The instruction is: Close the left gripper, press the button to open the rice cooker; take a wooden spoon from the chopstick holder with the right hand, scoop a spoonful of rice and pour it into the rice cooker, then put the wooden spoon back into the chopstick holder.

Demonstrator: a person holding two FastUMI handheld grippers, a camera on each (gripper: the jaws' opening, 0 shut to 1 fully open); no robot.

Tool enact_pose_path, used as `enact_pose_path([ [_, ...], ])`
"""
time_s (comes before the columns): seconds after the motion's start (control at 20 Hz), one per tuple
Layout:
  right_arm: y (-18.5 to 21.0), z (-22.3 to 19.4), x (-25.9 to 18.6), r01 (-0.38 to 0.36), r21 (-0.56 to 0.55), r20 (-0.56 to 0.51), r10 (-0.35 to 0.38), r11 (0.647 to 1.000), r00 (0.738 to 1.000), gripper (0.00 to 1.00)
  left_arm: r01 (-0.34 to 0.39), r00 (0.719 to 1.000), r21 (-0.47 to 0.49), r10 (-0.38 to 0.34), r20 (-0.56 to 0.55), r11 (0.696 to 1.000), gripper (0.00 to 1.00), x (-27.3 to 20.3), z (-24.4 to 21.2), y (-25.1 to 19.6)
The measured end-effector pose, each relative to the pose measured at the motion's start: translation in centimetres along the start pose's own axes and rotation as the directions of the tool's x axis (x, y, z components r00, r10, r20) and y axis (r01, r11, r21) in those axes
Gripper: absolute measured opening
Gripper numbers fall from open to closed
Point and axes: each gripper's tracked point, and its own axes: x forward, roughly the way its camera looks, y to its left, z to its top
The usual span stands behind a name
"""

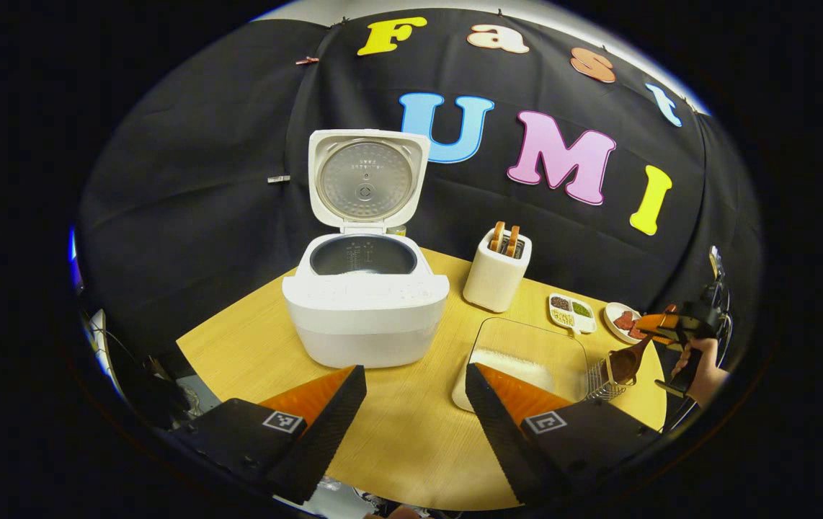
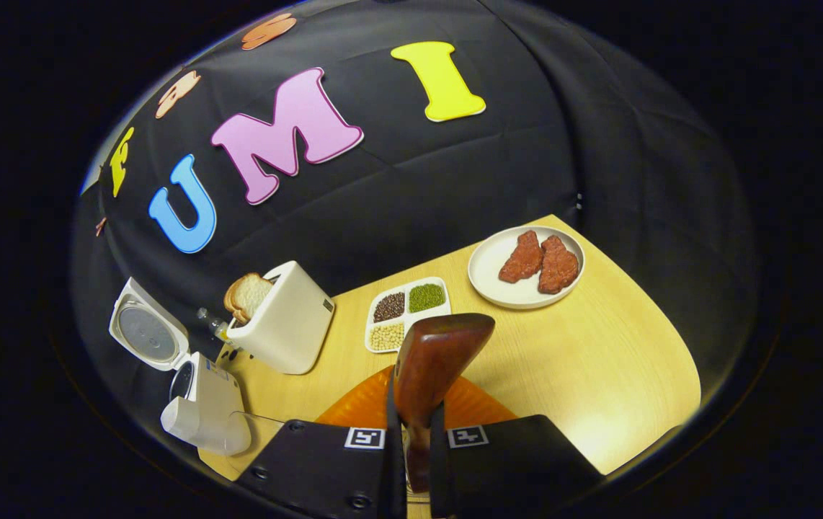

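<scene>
A white rice cooker (image 1: pixel 366 303) is seen with its lid raised at 12 o'clock on the tabletop (image 1: pixel 411 425), ahead of the released left claw (image 1: pixel 415 404). A wooden spoon (image 2: pixel 432 364) is gripped by the clenched right claw (image 2: pixel 417 440), above the tabletop.

Evenly lit from overhead, bright on the pale wooden counter (image 1: pixel 411 432), dim toward the black backdrop. Soft glare on the counter's near right edge in the right gripper view. Short, faint shadows under objects. Strong fisheye bending at the rims. Mostly sharp; slight blur at close range.
</scene>
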Motion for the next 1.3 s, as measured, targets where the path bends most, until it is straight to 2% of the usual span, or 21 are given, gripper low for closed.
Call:
enact_pose_path([
  [0.15,2.5,2.2,-2.4,-0.027,-0.062,0.051,0.03,0.998,0.998,0.17,0.024,1.0,-0.021,-0.024,0.019,0.999,0.96,-0.2,0.3,0.7],
  [0.3,6.7,3.8,-5.1,-0.082,-0.106,0.102,0.093,0.991,0.99,0.17,0.05,0.999,-0.034,-0.049,0.021,0.998,0.96,-0.4,0.0,1.9],
  [0.5,12.8,3.3,-7.3,-0.176,-0.128,0.118,0.191,0.976,0.975,0.17,0.035,0.999,-0.02,-0.034,0.042,0.999,0.95,-1.2,0.3,5.3],
  [0.65,16.5,1.8,-7.3,-0.214,-0.199,0.129,0.242,0.956,0.962,0.17,0.044,0.998,-0.06,-0.042,0.04,0.997,0.96,-2.0,-0.3,6.9],
  [0.8,17.4,-1.8,-5.9,-0.154,-0.315,0.111,0.197,0.936,0.974,0.16,0.092,0.996,-0.077,-0.091,0.015,0.993,0.96,-1.8,-1.3,7.3],
  [1.0,18.4,-7.3,-4.3,-0.12,-0.405,0.08,0.166,0.906,0.983,0.17,0.146,0.989,-0.023,-0.145,0.015,0.989,0.96,-0.9,-1.8,8.1],
  [1.1,18.0,-8.7,-3.4,-0.076,-0.442,0.095,0.131,0.894,0.987,0.17,0.172,0.985,-0.009,-0.172,0.013,0.985,0.96,-0.2,-2.0,8.5],
  [1.3,18.3,-9.9,-1.5,-0.011,-0.558,0.159,0.12,0.829,0.98,0.17,0.212,0.977,-0.027,-0.212,-0.014,0.977,0.96,1.3,-3.4,9.6],
])
